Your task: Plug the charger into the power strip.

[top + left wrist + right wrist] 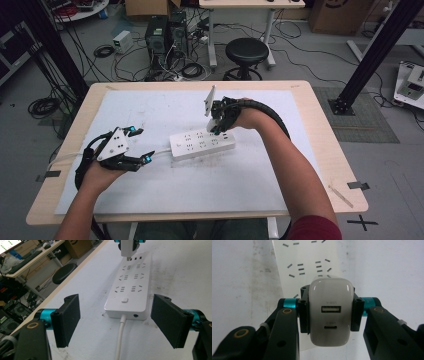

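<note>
Alignment matters most here, judging by the layout: the right tool (218, 125) is clamped on a white charger (330, 315), its pads pressed on the charger's two sides, and holds it over the far end of the white power strip (202, 143), so the likely step is seating the plug in a socket. To do that well, the charger should stay square to the strip's face and come straight down with its prongs over one socket's slots; any tilt would make the prongs catch. In the left gripper view the charger hangs just above the strip's far end, near the small ports there, and whether it already touches the strip cannot be told. The left tool (117, 320) is wide open and holds nothing, its jaws standing either side of the strip's near end, where the switch (124, 300) and white cable (120, 337) are, apart from it. Closing on that end could steady the strip on the tabletop (310, 105) during the push.
</note>
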A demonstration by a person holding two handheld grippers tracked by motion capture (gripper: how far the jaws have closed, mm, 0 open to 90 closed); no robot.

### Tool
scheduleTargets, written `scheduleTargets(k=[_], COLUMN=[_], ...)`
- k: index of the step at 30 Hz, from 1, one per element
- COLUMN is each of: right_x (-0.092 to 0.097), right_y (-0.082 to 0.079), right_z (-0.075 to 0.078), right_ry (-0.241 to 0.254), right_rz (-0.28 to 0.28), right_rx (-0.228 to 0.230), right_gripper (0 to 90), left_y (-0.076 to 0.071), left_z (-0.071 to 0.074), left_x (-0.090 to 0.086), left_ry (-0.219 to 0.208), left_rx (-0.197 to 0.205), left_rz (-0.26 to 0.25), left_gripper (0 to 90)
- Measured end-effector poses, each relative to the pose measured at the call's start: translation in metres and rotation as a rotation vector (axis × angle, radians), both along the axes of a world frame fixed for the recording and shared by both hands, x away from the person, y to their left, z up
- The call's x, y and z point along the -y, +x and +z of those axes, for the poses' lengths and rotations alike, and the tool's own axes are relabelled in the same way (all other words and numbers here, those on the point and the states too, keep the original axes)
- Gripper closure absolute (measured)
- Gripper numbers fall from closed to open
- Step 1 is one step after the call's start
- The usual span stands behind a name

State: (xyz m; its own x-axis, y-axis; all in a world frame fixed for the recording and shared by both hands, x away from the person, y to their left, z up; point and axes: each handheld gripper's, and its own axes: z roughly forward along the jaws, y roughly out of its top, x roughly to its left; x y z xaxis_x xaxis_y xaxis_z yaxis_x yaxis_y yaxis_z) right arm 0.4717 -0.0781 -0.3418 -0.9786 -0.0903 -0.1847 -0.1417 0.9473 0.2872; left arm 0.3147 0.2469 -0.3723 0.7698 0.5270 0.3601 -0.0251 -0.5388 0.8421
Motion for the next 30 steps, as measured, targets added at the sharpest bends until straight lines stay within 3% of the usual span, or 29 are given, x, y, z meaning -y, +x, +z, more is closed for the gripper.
scheduleTargets(k=[3, 5, 8, 30], right_x=[-0.006, -0.013, -0.016, -0.027], right_y=[0.002, 0.007, 0.01, 0.021], right_z=[-0.001, -0.004, -0.004, -0.017], right_ry=[-0.038, -0.092, -0.112, -0.175], right_rz=[0.038, 0.073, 0.089, 0.133], right_rx=[0.004, -0.006, -0.01, -0.048], right_gripper=[63.0, 63.0, 63.0, 63.1], left_y=[0.0, 0.001, 0.001, 0.003], left_z=[0.0, -0.002, -0.002, -0.005], left_x=[-0.001, -0.003, -0.005, -0.01], left_ry=[0.001, -0.002, 0.002, -0.005], left_rx=[-0.003, -0.006, -0.008, -0.018], left_rz=[0.002, 0.007, 0.007, 0.024], left_gripper=[23.6, 23.6, 23.6, 23.6])
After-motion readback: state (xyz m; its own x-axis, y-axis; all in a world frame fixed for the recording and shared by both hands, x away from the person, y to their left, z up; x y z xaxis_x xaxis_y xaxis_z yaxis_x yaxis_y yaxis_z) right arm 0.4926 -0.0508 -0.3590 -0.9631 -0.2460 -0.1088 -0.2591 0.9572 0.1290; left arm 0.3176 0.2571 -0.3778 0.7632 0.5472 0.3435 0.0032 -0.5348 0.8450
